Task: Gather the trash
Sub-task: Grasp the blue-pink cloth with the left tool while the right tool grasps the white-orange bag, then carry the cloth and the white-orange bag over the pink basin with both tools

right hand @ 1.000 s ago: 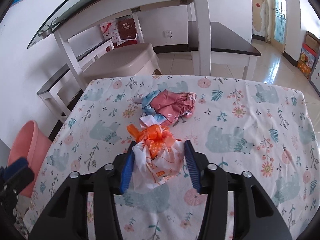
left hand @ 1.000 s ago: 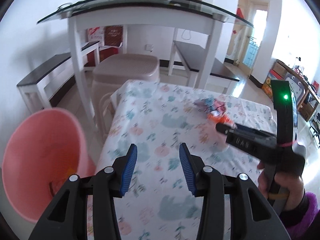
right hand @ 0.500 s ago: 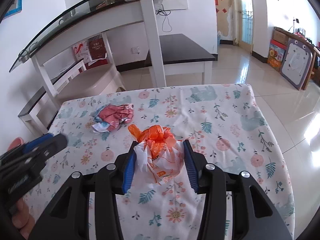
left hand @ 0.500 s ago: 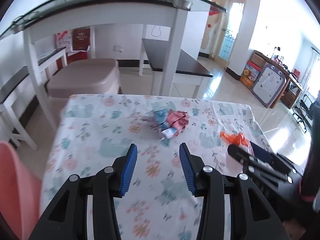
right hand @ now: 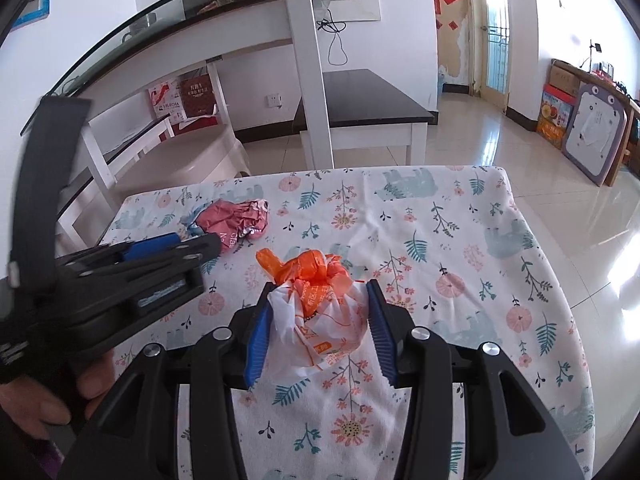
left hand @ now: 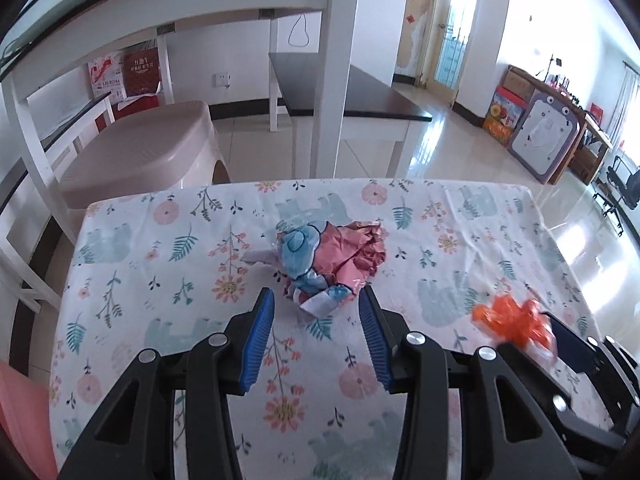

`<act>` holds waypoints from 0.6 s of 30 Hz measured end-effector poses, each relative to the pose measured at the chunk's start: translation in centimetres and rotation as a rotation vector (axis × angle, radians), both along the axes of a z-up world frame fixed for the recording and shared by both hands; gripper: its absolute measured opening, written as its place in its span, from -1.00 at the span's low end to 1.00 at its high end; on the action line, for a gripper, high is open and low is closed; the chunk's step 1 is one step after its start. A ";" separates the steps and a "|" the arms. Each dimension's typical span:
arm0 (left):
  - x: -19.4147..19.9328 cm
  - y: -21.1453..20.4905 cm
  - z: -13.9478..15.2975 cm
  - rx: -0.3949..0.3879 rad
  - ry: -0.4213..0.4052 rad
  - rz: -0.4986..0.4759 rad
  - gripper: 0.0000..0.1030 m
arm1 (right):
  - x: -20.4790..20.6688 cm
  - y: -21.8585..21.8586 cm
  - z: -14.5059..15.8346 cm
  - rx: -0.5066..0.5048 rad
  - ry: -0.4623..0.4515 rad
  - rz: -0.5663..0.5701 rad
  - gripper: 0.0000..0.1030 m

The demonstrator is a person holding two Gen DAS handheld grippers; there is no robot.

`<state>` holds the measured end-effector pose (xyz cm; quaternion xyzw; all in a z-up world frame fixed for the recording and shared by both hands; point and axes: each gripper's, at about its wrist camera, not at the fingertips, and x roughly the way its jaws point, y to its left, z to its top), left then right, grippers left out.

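Between beige stool [left hand: 136, 152] and left tool [left hand: 316, 322]: crumpled wrappers [left hand: 332, 260].

The left claw [left hand: 316, 334] has swung from the pink bucket [left hand: 16, 412] to the crumpled wrapper [left hand: 336, 262], now at its tips.

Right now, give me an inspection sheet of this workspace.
Surface: floral tablecloth over the low table, wrinkled.
Job's things: crumpled red-and-blue wrapper lying on the cloth; white-and-orange tied bag; pink bin at the table's left edge.
Clutter: nothing seen.
Grippers: left gripper open, wrapper just ahead of its fingers; right gripper shut on the bag.
Cables: cord hanging from the glass-topped desk.
Surroundings: beige stool, dark bench, tiled floor.
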<state>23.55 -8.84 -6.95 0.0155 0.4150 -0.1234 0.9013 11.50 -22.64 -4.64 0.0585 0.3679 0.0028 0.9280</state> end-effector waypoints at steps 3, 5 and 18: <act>0.7 -0.1 -0.6 -0.003 0.008 0.007 -0.16 | 0.1 0.1 -0.1 0.001 0.006 0.002 -0.12; 0.9 -0.2 -0.9 -0.007 0.010 0.005 -0.20 | 0.1 0.1 -0.2 0.001 0.010 0.002 -0.12; -2.6 1.8 0.1 -0.033 -0.014 0.042 -0.64 | 0.3 -0.1 -0.5 0.018 0.025 0.006 -0.12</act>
